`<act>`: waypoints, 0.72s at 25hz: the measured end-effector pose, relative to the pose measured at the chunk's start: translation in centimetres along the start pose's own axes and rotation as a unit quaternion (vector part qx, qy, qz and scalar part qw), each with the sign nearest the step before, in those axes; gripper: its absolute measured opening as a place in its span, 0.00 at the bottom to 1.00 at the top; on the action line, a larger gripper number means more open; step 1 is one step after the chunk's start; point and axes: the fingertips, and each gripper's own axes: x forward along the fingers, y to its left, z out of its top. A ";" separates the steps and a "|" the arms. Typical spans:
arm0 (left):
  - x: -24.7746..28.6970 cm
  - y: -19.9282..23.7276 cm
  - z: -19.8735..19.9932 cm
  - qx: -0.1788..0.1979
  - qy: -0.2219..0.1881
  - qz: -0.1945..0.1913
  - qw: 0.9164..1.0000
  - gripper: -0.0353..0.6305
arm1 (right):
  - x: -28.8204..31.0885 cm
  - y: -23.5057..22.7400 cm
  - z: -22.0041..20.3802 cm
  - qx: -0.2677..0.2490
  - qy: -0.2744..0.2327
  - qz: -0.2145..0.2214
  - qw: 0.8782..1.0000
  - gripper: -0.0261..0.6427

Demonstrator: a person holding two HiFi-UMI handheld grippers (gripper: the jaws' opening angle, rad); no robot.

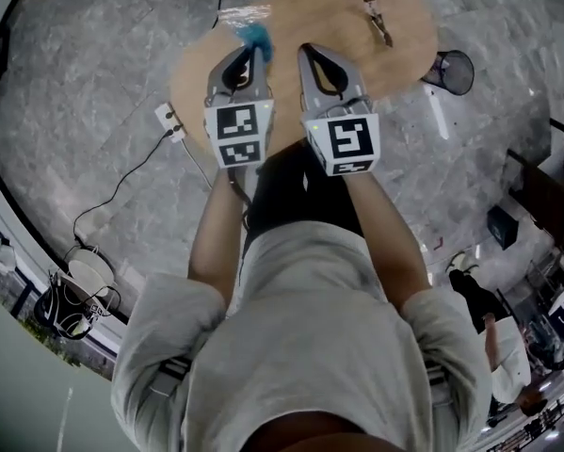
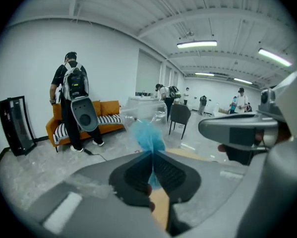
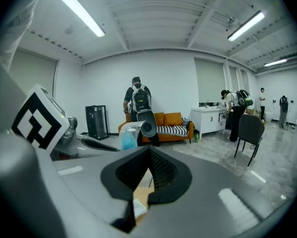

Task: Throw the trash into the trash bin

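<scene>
holding the blue trash point(image 2: 147, 135) in the left gripper point(image 2: 152, 157), jaws squeezed together on its lower end, with most of the wad poking out past the tips. carrying nothing in the right gripper point(image 3: 148, 155), jaws pressed flat together on air. hovering with both over the near edge of the round wooden table point(image 1: 404, 40). black mesh trash bin point(image 1: 460, 78) down on the floor point(image 1: 93, 83) off the table's right side, well apart from the trash.

could slip out on the way over: pinched by a thin bit only, light and crinkly by the look of it, so likely to slide free on any quick swing and land short of the bin. could also miss at the drop: small mouth on that bin, fluffy load, apt to drift or catch on the rim if let go from high up. worth watching the right gripper too, just beside the left, close enough to knock the wad on a turn. might snag a foot on the white power strip point(image 1: 169, 121) and its cable point(image 1: 121, 182) on the floor at the left.

hard to say what the trash really is, tissue or wrapper. can't make out the small thing point(image 1: 378, 19) lying on the table's far side, maybe more trash. no seeing down into the bin from here, and no bin at all in either gripper view.
</scene>
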 end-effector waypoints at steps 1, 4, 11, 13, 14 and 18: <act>-0.9 -0.8 1.0 0.003 -0.010 -0.006 1.000 0.10 | -1.1 0.1 1.0 -0.003 -0.006 -0.005 1.000 0.05; -3.1 -3.4 3.5 0.020 -0.029 -0.020 0.999 0.10 | -4.1 -0.7 3.0 -0.002 -0.022 -0.025 0.999 0.05; -4.6 -11.7 7.7 0.063 -0.067 -0.075 0.993 0.10 | -11.1 -5.5 5.6 -0.007 -0.055 -0.089 0.995 0.05; -4.5 -14.9 9.0 0.081 -0.082 -0.096 0.989 0.10 | -13.5 -7.4 5.8 -0.001 -0.065 -0.109 0.992 0.05; -4.4 -16.7 9.6 0.087 -0.089 -0.104 0.987 0.10 | -14.9 -8.6 5.8 0.003 -0.070 -0.118 0.990 0.05; -4.6 -24.6 10.8 0.093 -0.099 -0.137 0.981 0.10 | -21.1 -13.0 5.7 0.007 -0.084 -0.152 0.985 0.05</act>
